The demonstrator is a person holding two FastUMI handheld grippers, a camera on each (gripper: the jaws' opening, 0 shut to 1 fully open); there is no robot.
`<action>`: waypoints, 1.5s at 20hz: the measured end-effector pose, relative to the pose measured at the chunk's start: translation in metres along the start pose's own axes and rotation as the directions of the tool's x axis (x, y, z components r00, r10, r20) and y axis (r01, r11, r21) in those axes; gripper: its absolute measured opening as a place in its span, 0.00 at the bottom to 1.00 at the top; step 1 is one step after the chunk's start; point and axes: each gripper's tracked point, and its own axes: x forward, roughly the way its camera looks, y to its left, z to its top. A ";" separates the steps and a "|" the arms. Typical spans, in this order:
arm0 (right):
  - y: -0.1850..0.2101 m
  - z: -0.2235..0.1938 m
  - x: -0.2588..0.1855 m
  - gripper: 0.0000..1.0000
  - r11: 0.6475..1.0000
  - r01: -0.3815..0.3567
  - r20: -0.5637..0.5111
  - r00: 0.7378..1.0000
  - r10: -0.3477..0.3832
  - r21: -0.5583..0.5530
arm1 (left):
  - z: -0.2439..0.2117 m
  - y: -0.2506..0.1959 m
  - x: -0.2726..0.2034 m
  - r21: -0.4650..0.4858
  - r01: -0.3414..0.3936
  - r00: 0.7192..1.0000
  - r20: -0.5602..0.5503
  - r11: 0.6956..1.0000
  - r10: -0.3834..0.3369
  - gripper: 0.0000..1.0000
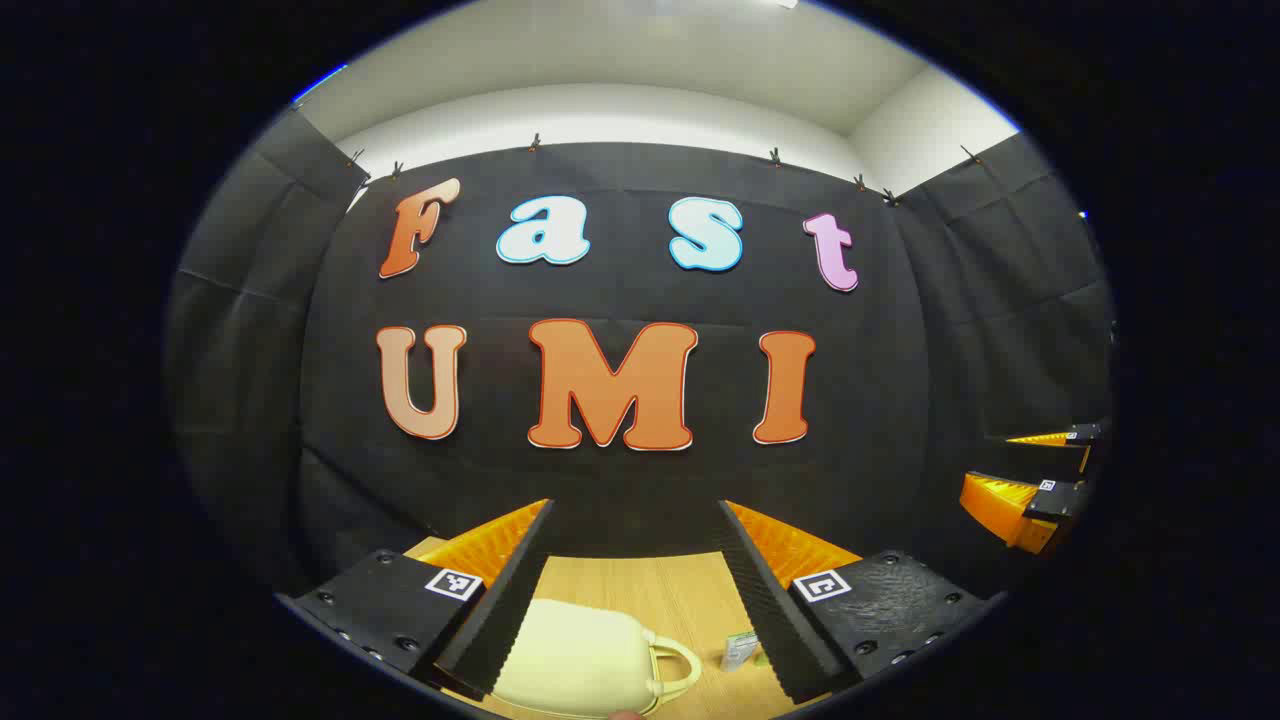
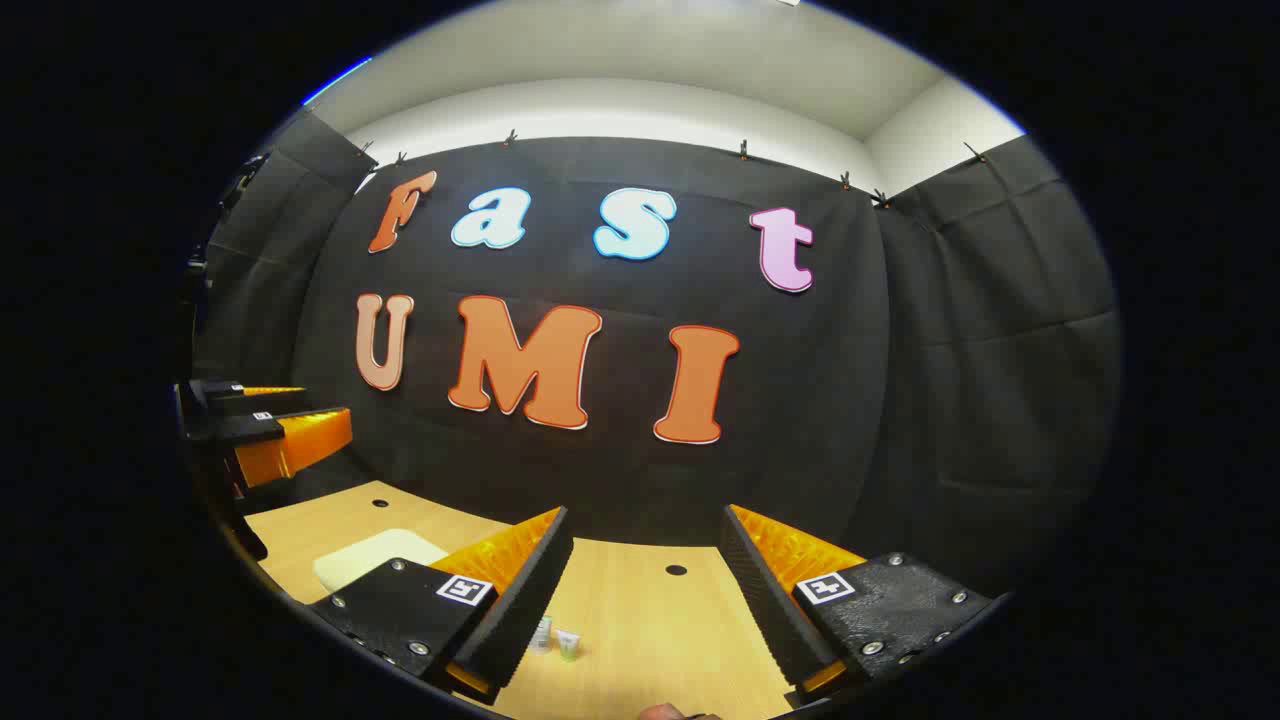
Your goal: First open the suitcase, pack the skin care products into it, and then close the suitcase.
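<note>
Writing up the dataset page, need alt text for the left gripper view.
The left gripper hangs open above a wooden table, its two fingers framing a closed cream suitcase with a handle. A small skin care packet lies on the table beside the suitcase, and the right gripper shows at the right edge, before the black cloth wall.

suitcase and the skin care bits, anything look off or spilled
Nothing stands out. The cream suitcase lies closed on the wooden table, and the small skin care tubes stand upright, nothing spilled.
</note>
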 end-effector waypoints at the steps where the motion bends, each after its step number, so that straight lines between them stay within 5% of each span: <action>1: 0.005 0.000 0.001 0.98 1.000 -0.007 -0.001 1.000 0.007 0.001 | -0.004 0.001 0.000 0.000 0.002 1.000 -0.006 1.000 -0.002 0.95; 13: 0.049 0.010 0.011 0.95 0.993 -0.097 0.008 0.995 0.096 0.070 | -0.019 0.006 -0.015 0.018 -0.004 0.999 -0.033 1.000 0.004 0.95; 30: 0.056 0.013 0.014 0.95 0.993 -0.107 0.008 0.994 0.107 0.051 | -0.007 0.009 -0.001 -0.004 -0.030 0.999 -0.018 1.000 0.030 0.95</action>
